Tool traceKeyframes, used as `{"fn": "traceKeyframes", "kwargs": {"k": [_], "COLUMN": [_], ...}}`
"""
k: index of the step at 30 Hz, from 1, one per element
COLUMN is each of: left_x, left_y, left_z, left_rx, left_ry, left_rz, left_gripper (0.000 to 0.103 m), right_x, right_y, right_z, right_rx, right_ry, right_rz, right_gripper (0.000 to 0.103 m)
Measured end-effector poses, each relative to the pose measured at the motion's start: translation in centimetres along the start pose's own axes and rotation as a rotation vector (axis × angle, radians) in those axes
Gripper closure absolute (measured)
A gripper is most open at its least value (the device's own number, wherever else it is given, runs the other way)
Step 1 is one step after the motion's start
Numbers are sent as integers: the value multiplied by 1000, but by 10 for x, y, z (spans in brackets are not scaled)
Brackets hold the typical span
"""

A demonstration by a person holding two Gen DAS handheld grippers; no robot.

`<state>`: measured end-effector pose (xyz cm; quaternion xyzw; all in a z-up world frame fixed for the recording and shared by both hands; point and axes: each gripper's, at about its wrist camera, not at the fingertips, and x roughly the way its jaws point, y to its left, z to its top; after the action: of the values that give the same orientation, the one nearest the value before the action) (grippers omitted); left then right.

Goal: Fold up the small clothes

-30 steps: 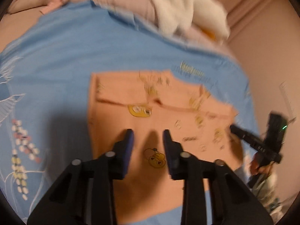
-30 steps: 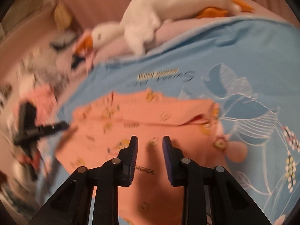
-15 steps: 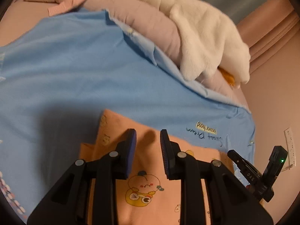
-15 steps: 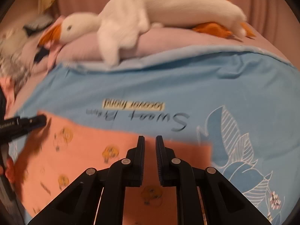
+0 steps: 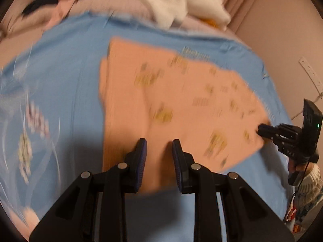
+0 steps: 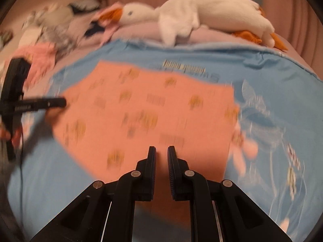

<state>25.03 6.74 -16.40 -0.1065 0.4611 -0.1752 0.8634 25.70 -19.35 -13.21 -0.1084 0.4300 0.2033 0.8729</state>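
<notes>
An orange garment [image 5: 171, 104] with small yellow prints lies flat and folded on the blue sheet [image 5: 66, 92]. It also shows in the right wrist view [image 6: 153, 117]. My left gripper [image 5: 159, 149] is open and empty, just above the garment's near edge. My right gripper [image 6: 161, 155] has its jaws a narrow gap apart with nothing between them, above the garment's near edge. In the left wrist view the right gripper [image 5: 262, 130] shows at the garment's right corner. In the right wrist view the left gripper [image 6: 60, 101] shows at its left corner. Both views are motion-blurred.
A white plush goose [image 6: 197, 18] lies on a mauve pillow [image 6: 141, 30] at the far side of the bed. Pink and dark clothes [image 6: 40, 54] lie at the far left. A wall [image 5: 282, 40] with a power strip is at the right.
Both grippers pulled back toward me from the garment's far edge. The garment now lies folded with its far edge flat. The right gripper's jaws stayed narrow.
</notes>
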Motion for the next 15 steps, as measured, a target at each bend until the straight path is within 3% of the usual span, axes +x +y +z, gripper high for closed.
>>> {"fn": "traceKeyframes", "kwargs": {"k": [5, 8, 11, 12, 13, 15], "left_x": [-16, -27, -45, -52, -58, -59], "left_y": [18, 22, 26, 27, 30, 35], "left_z": [-28, -37, -40, -41, -37, -31], "left_rx": [-126, -154, -191, -211, -236, -270], "left_ry": [-18, -4, -20, -41, -73, -92], "left_rz": [-87, -98, -103, -114, -120, -126], "left_gripper": [79, 77, 53, 41, 35, 35], "right_x": [-9, -14, -29, -35, -40, -46], "right_y": [-1, 0, -1, -1, 0, 2], "right_z": [-30, -39, -42, -40, -38, -28], "right_rx": [61, 58, 89, 109, 120, 142], "right_ry": [27, 79, 74, 52, 34, -17], "right_rz": [2, 16, 38, 58, 72, 104], "right_gripper": [89, 89, 88, 86, 79, 63]}}
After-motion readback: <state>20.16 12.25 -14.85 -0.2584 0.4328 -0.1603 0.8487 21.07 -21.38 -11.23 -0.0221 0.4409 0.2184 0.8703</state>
